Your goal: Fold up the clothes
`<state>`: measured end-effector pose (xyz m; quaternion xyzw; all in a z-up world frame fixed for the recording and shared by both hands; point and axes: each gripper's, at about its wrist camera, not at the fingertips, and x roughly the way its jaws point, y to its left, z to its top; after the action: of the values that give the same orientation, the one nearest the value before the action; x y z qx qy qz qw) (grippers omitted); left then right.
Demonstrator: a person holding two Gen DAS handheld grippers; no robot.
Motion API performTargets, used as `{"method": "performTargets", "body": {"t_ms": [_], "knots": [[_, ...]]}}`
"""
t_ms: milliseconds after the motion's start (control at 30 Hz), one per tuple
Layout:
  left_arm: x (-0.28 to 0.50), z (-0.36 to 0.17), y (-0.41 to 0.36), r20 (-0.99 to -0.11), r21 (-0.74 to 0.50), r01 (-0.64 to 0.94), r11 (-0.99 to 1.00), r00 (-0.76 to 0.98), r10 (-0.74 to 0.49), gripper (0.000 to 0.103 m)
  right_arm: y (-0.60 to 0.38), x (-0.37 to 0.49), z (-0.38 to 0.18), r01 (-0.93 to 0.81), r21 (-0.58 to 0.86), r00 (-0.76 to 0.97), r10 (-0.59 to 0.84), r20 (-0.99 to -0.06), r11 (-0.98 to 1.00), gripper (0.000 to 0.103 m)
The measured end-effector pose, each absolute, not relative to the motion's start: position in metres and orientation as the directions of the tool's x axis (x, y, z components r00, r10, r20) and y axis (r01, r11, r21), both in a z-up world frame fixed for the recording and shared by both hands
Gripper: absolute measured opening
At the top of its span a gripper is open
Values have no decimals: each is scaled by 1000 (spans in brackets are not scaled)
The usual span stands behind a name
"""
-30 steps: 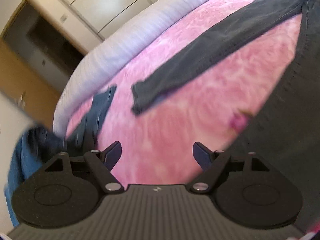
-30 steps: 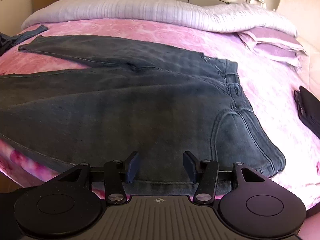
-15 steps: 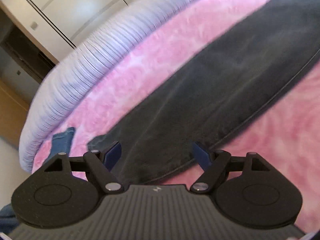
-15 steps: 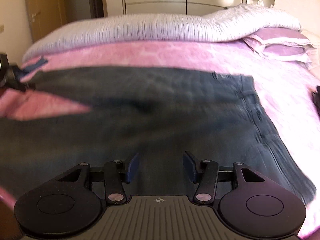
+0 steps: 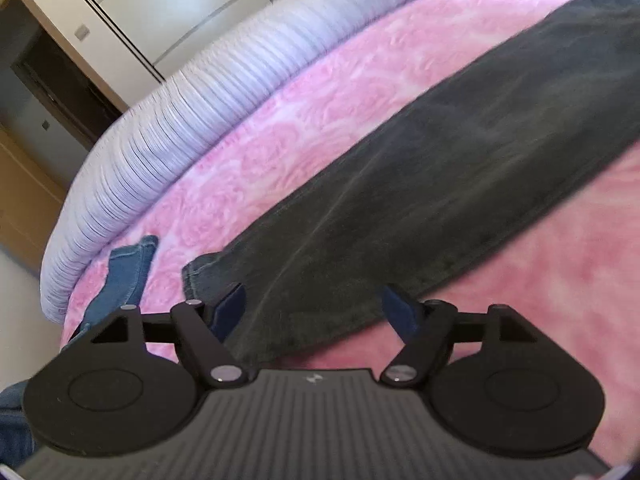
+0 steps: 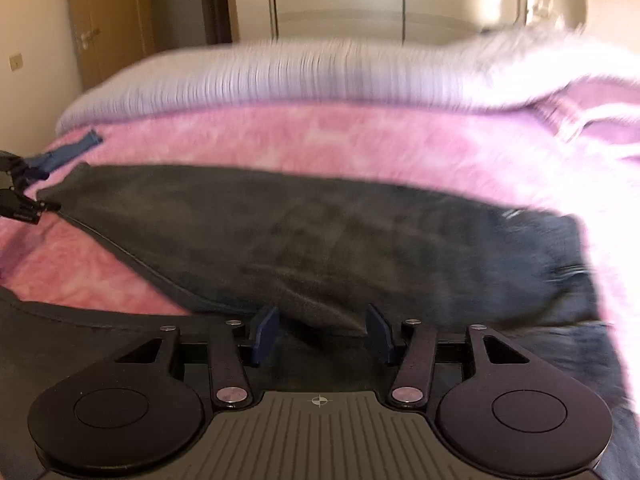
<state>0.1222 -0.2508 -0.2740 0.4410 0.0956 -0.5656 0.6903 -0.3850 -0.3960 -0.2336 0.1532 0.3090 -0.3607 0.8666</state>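
Reaching over dark jeans point(image 5: 420, 184) spread on a pink bedspread point(image 5: 320, 112), the left gripper point(image 5: 316, 312) is narrowing slightly over a leg hem, gripping nothing; the right gripper point(image 6: 320, 334) is hovering part-open and empty at the crotch. Pinching bedspread beneath (easily snagged) could be dragging everything; the blue garment point(image 5: 128, 276) is crowding the bed's edge.

Left gripper point(image 5: 314, 308), right gripper point(image 6: 322, 332): matte black, ribbed base, round side discs, silver screws, dark blue finger pads point(image 5: 230, 306).
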Motion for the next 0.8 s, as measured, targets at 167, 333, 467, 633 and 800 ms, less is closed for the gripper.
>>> {"method": "performTargets", "body": {"t_ms": [167, 333, 467, 633, 800], "knots": [[91, -244, -169, -614, 402, 915, -26, 249, -749, 76, -332, -465, -231, 833, -20, 422, -659, -622, 553, 52], [64, -255, -97, -643, 415, 909, -43, 260, -721, 76, -305, -540, -268, 907, 32, 313, -620, -720, 421, 52], [46, -262, -44, -647, 460, 888, -22, 317, -694, 75, -274, -553, -249, 924, 27, 294, -661, -691, 383, 53], [55, -280, 7, -683, 419, 906, 68, 363, -634, 77, -232, -534, -243, 876, 81, 409, -642, -648, 476, 53], [96, -276, 32, -684, 311, 914, 260, 405, -607, 73, -206, -507, -251, 836, 146, 485, -589, -646, 529, 53]]}}
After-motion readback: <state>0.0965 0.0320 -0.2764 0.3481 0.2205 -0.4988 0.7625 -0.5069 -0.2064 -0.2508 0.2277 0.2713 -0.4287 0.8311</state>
